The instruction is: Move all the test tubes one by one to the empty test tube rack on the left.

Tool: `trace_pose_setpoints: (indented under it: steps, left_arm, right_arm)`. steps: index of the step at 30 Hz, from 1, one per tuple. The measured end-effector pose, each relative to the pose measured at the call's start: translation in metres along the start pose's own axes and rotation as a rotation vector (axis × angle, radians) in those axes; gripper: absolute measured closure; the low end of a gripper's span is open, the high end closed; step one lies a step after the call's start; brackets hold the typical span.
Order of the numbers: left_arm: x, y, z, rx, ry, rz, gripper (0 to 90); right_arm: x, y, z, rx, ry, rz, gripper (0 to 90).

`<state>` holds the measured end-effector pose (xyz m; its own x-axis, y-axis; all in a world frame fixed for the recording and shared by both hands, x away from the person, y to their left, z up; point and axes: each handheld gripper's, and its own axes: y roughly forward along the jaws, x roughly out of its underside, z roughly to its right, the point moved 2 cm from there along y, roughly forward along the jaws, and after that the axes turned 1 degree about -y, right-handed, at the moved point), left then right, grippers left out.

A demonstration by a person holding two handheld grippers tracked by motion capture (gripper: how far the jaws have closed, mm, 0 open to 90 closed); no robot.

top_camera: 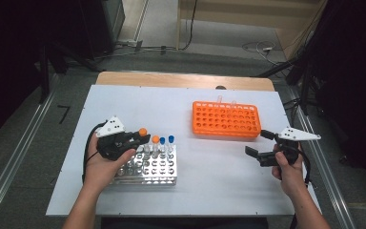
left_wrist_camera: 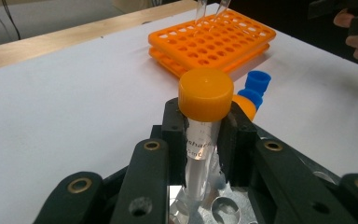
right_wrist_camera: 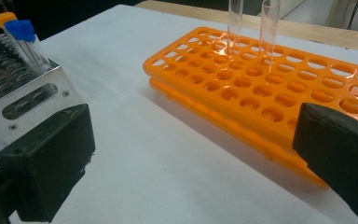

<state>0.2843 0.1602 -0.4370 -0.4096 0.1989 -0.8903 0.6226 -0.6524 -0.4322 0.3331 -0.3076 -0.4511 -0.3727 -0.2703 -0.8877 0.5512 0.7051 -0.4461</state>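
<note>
Two grippers: one busy, one idle, over a white table (top_camera: 219, 181) with two racks.
Left gripper (top_camera: 140, 139): clamped on an orange-capped tube (left_wrist_camera: 205, 121), pads pressing the clear barrel just under the cap.
Tube axis: close to upright, cap on top, foot down among the holes of the metal rack (top_camera: 147, 167).
Tube position: at the rack's far edge as the high view shows it, just beside three more capped tubes, one orange (top_camera: 156, 140) and two blue (top_camera: 171, 139).
Key relation: the tube's length runs straight up from its hole, so by my reading the coming move, whether lifting out or seating, has to follow that line; a sideways pull would likely jam it against the hole's rim.
Right gripper (top_camera: 262, 143): jaws spread wide with nothing between them, resting low over bare table.
Orange rack (top_camera: 226, 119): well apart from the metal rack, just beyond the right gripper, with two uncapped glass tubes (right_wrist_camera: 270, 28) standing in its far rows.
Nearer hand: left for the metal rack, right for the orange one.
</note>
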Motion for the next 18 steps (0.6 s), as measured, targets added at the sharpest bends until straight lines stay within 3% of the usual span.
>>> trace_pose_setpoints:
  steps: [9,18]
  left_arm:
    - [0.0020,0.0013,-0.0002,0.005,0.006,-0.014,74.6]
    - [0.0018,0.0045,0.0055,-0.024,0.074,-0.047,74.6]
  right_arm:
    - [0.0012,0.0012,0.0005,0.002,0.001,-0.003,0.0]
    - [0.0015,0.0025,0.0003,0.005,-0.002,-0.006,0.0]
